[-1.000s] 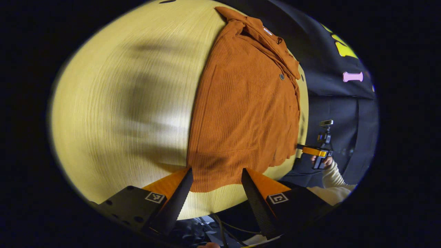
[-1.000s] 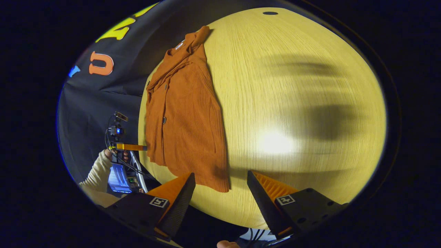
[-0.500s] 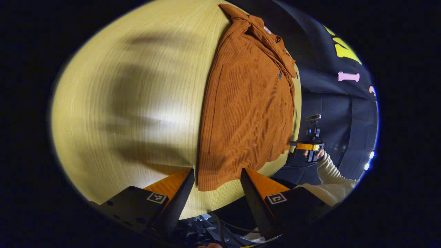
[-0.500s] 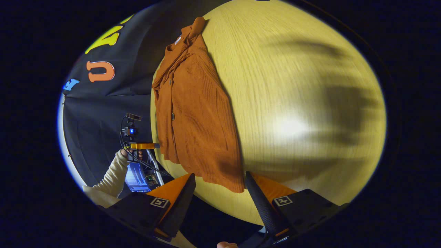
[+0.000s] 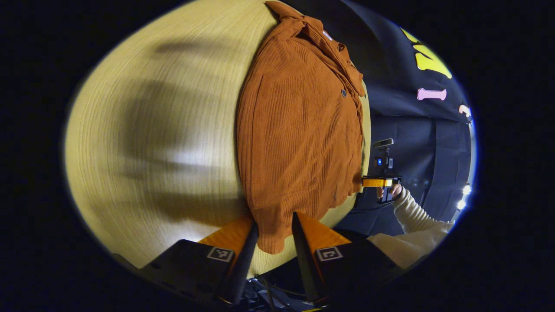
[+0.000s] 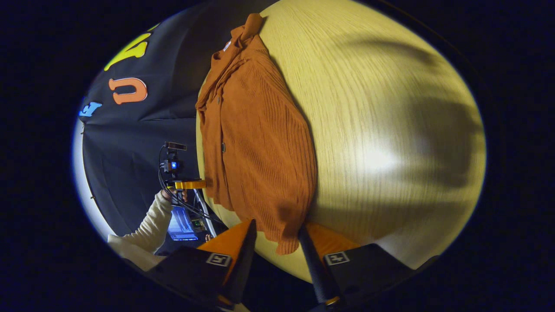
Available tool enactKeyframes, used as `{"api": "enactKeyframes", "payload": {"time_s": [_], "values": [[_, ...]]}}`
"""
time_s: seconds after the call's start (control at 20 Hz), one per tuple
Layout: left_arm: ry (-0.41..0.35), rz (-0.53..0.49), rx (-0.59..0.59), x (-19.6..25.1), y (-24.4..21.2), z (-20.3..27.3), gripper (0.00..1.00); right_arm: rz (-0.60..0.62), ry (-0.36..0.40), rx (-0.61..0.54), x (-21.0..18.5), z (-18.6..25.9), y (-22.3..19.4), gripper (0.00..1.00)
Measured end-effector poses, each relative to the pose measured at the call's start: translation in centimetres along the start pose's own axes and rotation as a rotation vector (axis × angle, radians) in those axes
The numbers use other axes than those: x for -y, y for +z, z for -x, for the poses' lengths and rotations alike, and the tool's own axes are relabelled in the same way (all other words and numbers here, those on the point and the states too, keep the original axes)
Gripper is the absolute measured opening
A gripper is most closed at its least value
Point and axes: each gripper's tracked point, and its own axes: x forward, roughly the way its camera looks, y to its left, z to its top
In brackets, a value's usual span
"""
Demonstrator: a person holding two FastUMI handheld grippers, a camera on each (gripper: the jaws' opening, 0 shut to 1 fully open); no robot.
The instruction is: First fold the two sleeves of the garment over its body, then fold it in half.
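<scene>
An orange ribbed garment (image 5: 299,130) lies flat on the wooden table (image 5: 151,130), collar at the far end and hem towards me. In the left gripper view my left gripper (image 5: 274,219) is shut on the near hem corner, which bunches up between the fingers. The right gripper view has the same garment (image 6: 256,138) with my right gripper (image 6: 276,225) shut on its other hem corner. Each view also catches the opposite gripper farther off at the table's edge: the right gripper (image 5: 377,182) and the left gripper (image 6: 188,184), each held by a hand in a pale sleeve.
The table (image 6: 390,130) stretches wide and bare beside the garment, under soft shadows. Its near edge runs just under both grippers. A lit screen and cables (image 6: 180,225) sit below the table edge. Black booth cloth (image 5: 412,121) hangs behind.
Both grippers moved forward onto the hem corners and their fingers narrowed from wide open to pinching the cloth. The hem corners are now drawn up and bunched between the fingers.
</scene>
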Motion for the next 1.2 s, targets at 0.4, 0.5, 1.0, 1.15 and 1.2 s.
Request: {"api": "enactKeyframes", "payload": {"time_s": [0.4,0.5,1.0,1.15,1.2], "values": [[0.096,-0.016,0.000,-0.8,-0.6,0.1,0.10,0.036,-0.073,0.013,1.2,-0.8,0.4,0.08],[0.129,-0.064,0.012,-0.5,-0.2,0.1,0.05,0.073,-0.091,0.023,1.2,-0.2,1.3,0.05],[0.142,-0.221,0.167,7.2,3.4,2.0,0.03,0.306,0.053,0.143,-9.0,4.2,-0.1,0.02],[0.126,-0.281,0.247,8.6,5.0,3.0,0.03,0.363,0.117,0.213,-13.8,6.4,2.1,0.04],[0.125,-0.302,0.280,9.3,5.7,3.8,0.03,0.383,0.132,0.233,-15.1,7.2,3.1,0.04]]}}
